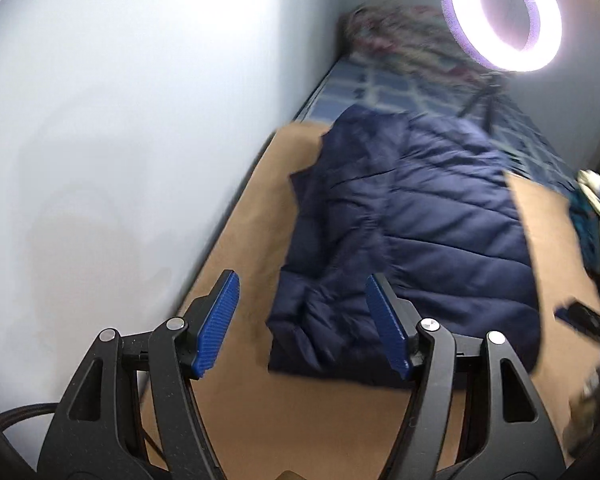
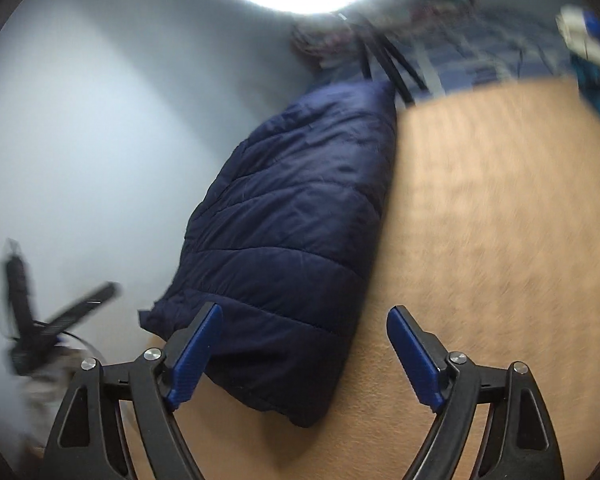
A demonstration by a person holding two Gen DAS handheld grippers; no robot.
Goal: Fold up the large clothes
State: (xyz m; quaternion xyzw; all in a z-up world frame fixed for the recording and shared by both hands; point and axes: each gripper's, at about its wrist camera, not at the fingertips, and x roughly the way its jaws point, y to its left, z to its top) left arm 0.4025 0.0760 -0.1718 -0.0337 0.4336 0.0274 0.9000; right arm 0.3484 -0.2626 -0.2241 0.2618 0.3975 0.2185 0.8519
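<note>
- Navy quilted jacket (image 1: 416,232) fills the left wrist view, lying folded on a tan board (image 1: 236,264). It sits ahead of the left claw (image 1: 302,322) and a little to its right, its near hem just past the right pad.
- Its long axis runs away from the claw, toward a blue checked sheet (image 1: 384,92) and a ring light (image 1: 500,16) beyond.
- The left claw is spread fairly wide and has nothing in it; only bare board and the jacket's near corner show between the pads.
- At the far right edge lies a heap of other clothes (image 1: 596,216); no bin or basket is in view.
- In the right wrist view the jacket (image 2: 296,216) lies ahead and to the left of the right claw (image 2: 304,354), long axis again running away from it.
- The right claw gapes wide and holds nothing; its left pad overlaps the jacket's near end, its right pad is over bare board (image 2: 496,216).
- Judging by both views, the right claw is the nearer to the hem, so the next grab looks easiest there.
</note>
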